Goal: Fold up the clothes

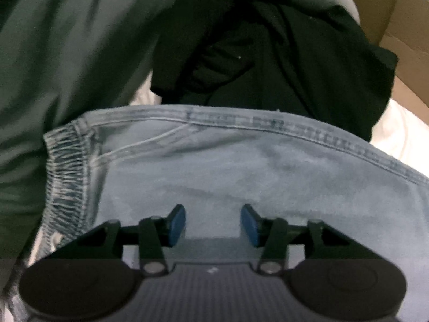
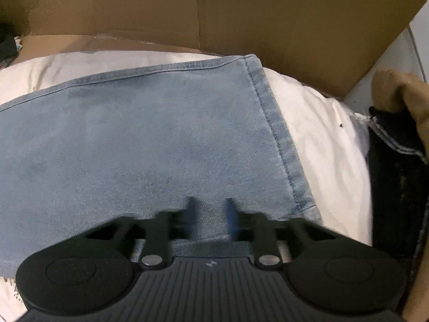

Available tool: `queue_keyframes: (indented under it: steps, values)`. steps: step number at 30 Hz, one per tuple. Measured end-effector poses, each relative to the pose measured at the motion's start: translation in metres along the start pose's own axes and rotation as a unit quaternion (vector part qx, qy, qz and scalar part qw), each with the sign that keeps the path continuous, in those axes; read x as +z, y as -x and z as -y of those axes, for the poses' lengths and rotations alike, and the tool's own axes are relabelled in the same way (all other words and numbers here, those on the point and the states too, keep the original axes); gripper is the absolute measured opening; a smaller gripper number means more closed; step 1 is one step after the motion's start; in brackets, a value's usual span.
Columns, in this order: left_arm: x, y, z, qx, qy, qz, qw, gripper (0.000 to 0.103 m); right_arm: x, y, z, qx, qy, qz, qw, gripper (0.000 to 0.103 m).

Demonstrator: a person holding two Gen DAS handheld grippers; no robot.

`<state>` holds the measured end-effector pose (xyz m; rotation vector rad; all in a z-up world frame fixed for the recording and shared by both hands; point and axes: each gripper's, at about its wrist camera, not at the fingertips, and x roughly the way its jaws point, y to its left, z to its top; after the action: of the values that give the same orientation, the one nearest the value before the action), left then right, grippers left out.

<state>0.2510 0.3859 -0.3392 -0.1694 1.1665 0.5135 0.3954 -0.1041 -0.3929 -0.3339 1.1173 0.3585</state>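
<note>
Left wrist view: green cloth (image 1: 53,67) at left, then the left gripper (image 1: 213,221) half open, empty, over light jeans (image 1: 241,166). The right gripper (image 2: 209,214) looks blurred, perhaps slightly parted over the jeans (image 2: 134,134); cardboard box (image 2: 268,13) behind.

No text, label, brand name or number can be read in either view. The only sign is a small pale mark on the ribbed dark body of the left gripper (image 1: 213,224) and one on the right gripper (image 2: 209,218), and it is too small and blurred to make out.
</note>
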Motion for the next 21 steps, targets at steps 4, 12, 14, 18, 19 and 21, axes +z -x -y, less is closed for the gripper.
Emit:
queue_keyframes:
  steps: [4,12,14,18,19,21]
  values:
    - [-0.012,0.012,-0.006,-0.011,-0.014,-0.002,0.9999,0.05,-0.002,0.018,-0.01,0.031,0.028,0.014,0.999,0.012]
    - [-0.053,0.039,-0.007,-0.048,-0.017,-0.009,0.9986,0.05,-0.02,0.03,-0.032,0.084,0.026,0.005,0.996,0.012]
    - [-0.067,0.042,-0.006,-0.054,-0.019,-0.017,0.9982,0.05,-0.026,0.026,-0.03,0.093,0.014,-0.002,0.996,0.012]
    - [-0.093,0.046,-0.012,-0.058,-0.014,-0.036,0.9976,0.05,-0.036,0.016,-0.011,0.088,-0.023,-0.012,0.996,0.01]
    - [-0.099,0.048,-0.014,-0.057,-0.01,-0.039,0.9976,0.05,-0.037,0.014,-0.008,0.08,-0.023,-0.011,0.996,0.008]
    - [-0.11,0.051,-0.022,-0.054,0.001,-0.047,0.9975,0.05,-0.038,0.013,-0.002,0.066,-0.018,-0.013,0.998,0.004]
